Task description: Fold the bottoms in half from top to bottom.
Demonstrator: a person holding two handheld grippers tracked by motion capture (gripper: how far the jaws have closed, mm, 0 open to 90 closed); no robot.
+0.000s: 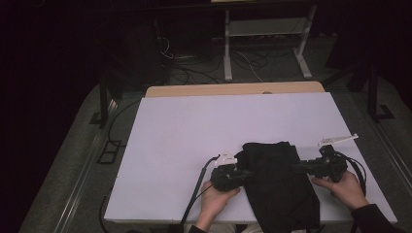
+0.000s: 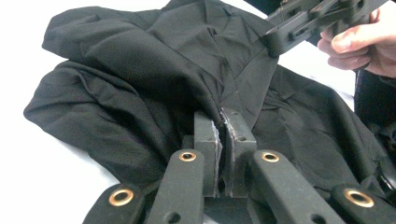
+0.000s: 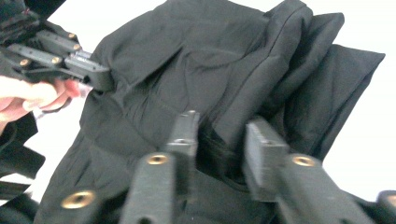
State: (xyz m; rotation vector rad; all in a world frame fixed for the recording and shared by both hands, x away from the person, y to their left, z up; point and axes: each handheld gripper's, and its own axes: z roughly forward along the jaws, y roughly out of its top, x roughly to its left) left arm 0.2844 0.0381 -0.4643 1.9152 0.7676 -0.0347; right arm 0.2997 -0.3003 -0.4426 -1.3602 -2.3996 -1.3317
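**Black cloth pinched left, let loose right**

Left gripper point(image 2: 219, 135): pressed together on a fold of the black garment point(image 1: 279, 182). Right gripper point(image 3: 219, 140): spread, cloth bunched between, unpinched. Garment at six o'clock on the white table point(image 1: 194, 131), draped over the near edge.

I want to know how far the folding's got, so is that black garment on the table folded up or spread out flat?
Folded, loosely. The black garment lies bunched in overlapping layers, not spread flat, on the white table; its layered edges show in the right gripper view.
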